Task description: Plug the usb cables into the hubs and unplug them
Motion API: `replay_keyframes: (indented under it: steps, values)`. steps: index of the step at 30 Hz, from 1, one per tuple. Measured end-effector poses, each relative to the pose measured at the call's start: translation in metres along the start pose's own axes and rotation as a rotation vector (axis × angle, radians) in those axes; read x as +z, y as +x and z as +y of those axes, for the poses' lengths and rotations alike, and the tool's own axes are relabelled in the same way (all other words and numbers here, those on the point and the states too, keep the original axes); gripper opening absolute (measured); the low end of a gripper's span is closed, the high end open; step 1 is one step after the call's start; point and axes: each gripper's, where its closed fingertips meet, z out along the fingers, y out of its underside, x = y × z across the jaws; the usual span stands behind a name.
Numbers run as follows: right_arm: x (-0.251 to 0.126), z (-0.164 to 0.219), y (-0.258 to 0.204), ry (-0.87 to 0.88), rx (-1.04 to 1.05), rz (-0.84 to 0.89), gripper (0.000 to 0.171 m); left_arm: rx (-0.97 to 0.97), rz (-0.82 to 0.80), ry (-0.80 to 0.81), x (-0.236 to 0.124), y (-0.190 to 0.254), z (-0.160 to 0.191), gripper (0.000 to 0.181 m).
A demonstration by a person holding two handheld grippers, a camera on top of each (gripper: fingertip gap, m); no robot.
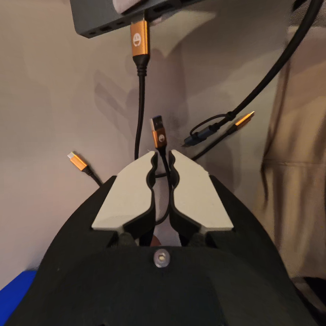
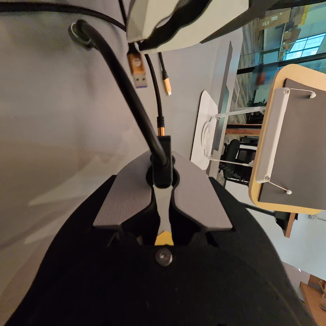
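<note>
Right now the left gripper [image 1: 162, 155] is pinching the thin black cord of a loose USB-A plug [image 1: 158, 132], its fingers nearly together just below the orange shell; the plug is poking out toward twelve o'clock, tilted slightly left. Up at twelve o'clock the dark hub [image 1: 112, 15] is hanging with another orange plug [image 1: 139, 39] already seated in it, its cord trailing down past the fingers. A small orange connector [image 1: 77, 160] is lying at nine o'clock, and a blue-grey adapter [image 1: 197, 136] and another orange tip [image 1: 244, 119] are resting at two o'clock.

In the right wrist view the right gripper [image 2: 162, 158] is clamping the hub [image 2: 163, 158] edge-on, with its thick black cable [image 2: 123, 84] arching off toward eleven o'clock.

The risk, as I judge it, is the grip on the cord rather than the shell: the plug may be swinging or twisting as it nears a port, so it could meet the slot askew and jam. Pushing then would be bending the cord, or nudging the seated plug beside it.
</note>
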Motion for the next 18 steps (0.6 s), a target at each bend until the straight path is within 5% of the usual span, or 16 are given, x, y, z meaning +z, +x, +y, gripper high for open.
replay_keyframes:
  steps: [5, 18]
  values:
    - [0.004, 0.003, -0.006, -0.019, 0.001, -0.028, 0.011, 0.09, -0.209, 0.038, -0.003, -0.002, -0.003, 0.032]
    - [0.001, 0.007, -0.007, -0.04, 0.012, -0.055, 0.011, 0.424, -0.557, 0.005, 0.028, 0.001, -0.005, 0.022]
